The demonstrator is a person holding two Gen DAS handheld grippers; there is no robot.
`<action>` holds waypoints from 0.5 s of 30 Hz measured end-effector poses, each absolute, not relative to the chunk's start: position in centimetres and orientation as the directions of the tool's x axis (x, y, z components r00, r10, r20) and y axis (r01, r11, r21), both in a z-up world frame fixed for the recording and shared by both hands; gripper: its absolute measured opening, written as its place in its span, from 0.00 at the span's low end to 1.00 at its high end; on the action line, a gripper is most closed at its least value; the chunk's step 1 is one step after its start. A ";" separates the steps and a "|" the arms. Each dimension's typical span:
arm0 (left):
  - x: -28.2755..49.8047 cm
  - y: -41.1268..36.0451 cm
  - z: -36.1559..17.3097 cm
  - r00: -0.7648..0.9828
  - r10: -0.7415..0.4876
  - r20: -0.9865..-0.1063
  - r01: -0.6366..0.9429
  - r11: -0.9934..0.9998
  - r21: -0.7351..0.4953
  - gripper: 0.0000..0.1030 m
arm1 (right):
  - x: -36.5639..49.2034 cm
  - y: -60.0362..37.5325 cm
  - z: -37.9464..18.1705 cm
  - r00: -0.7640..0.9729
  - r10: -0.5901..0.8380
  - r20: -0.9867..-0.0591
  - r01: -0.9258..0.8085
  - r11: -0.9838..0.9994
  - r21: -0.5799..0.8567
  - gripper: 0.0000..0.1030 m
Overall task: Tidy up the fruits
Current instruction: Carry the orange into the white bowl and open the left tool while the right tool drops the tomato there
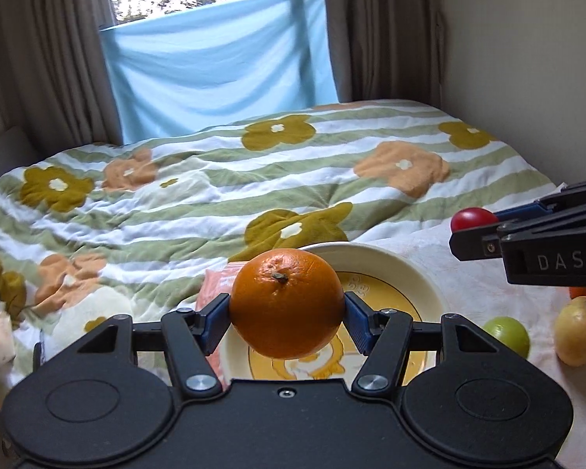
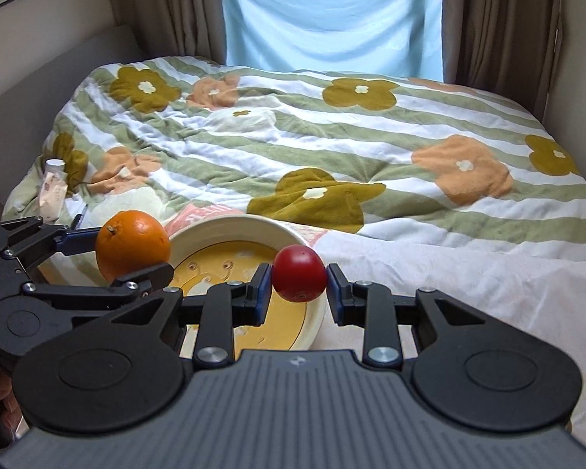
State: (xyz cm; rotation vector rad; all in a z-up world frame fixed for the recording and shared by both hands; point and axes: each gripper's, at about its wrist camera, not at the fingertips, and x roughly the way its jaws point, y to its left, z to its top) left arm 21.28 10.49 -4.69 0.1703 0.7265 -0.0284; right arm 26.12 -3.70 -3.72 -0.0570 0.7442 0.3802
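Left gripper [image 1: 287, 322]: its blue-padded fingers [image 1: 215, 322] pinch an orange [image 1: 287, 303] on both sides, stem end up. The orange hangs above the near left part of a cream bowl [image 1: 418, 273] with a yellow cartoon print inside.

Right gripper [image 2: 299, 293]: its fingers [image 2: 261, 289] pinch a red fruit [image 2: 300, 278], which hangs over the right rim of the same bowl [image 2: 230, 226]. In the right wrist view the two fruits are apart, with the orange [image 2: 133, 245] over the bowl's left edge.

The bowl sits on a pale cloth on the bed. To its right on that cloth lie a green fruit [image 1: 508, 335] and a yellowish fruit [image 1: 580, 330], just beside each other.

Beyond the bowl spreads a striped quilt [image 1: 215, 195] with flower patches. Behind the bed hang brown curtains [image 1: 47, 47] either side of a light blue sheet [image 1: 218, 74].
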 end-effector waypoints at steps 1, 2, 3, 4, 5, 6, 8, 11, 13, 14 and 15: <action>22.0 10.5 -5.2 0.743 0.027 -0.668 0.098 0.984 0.148 0.64 | 26.8 -3.6 -4.1 0.668 0.310 -0.677 -0.350 0.933 0.082 0.43; 22.7 10.5 -5.7 0.738 0.020 -0.675 0.110 0.983 0.150 0.64 | 27.5 -3.5 -4.5 0.665 0.304 -0.682 -0.343 0.936 0.083 0.43; 23.3 10.5 -6.1 0.732 0.015 -0.681 0.122 0.981 0.152 0.64 | 28.1 -3.4 -4.8 0.662 0.297 -0.688 -0.335 0.939 0.083 0.43; 24.0 10.5 -6.6 0.725 0.009 -0.689 0.135 0.979 0.155 0.64 | 28.7 -3.3 -5.2 0.660 0.291 -0.693 -0.327 0.941 0.084 0.43; 24.5 10.4 -7.1 0.719 0.003 -0.695 0.146 0.977 0.155 0.64 | 29.2 -3.3 -5.6 0.657 0.286 -0.698 -0.320 0.944 0.086 0.43; 25.0 10.4 -7.5 0.713 -0.002 -0.701 0.156 0.976 0.155 0.64 | 29.7 -3.2 -5.9 0.654 0.282 -0.702 -0.312 0.946 0.089 0.43; 26.0 10.4 -8.3 0.701 -0.010 -0.713 0.177 0.971 0.160 0.64 | 30.4 -3.2 -6.5 0.647 0.276 -0.711 -0.301 0.949 0.095 0.43; 27.0 10.3 -9.3 0.689 -0.014 -0.725 0.198 0.966 0.169 0.64 | 31.2 -3.0 -7.3 0.635 0.268 -0.724 -0.288 0.952 0.099 0.43; 27.4 10.1 -9.8 0.687 -0.009 -0.726 0.207 0.961 0.183 0.64 | 31.5 -2.8 -7.5 0.630 0.262 -0.732 -0.282 0.954 0.099 0.43; 27.7 10.1 -10.0 0.687 -0.006 -0.727 0.210 0.959 0.191 0.64 | 31.6 -2.7 -7.6 0.628 0.258 -0.735 -0.280 0.955 0.096 0.43; 27.8 10.1 -10.1 0.685 -0.006 -0.728 0.214 0.958 0.193 0.64 | 31.7 -2.7 -7.7 0.626 0.255 -0.737 -0.279 0.956 0.094 0.43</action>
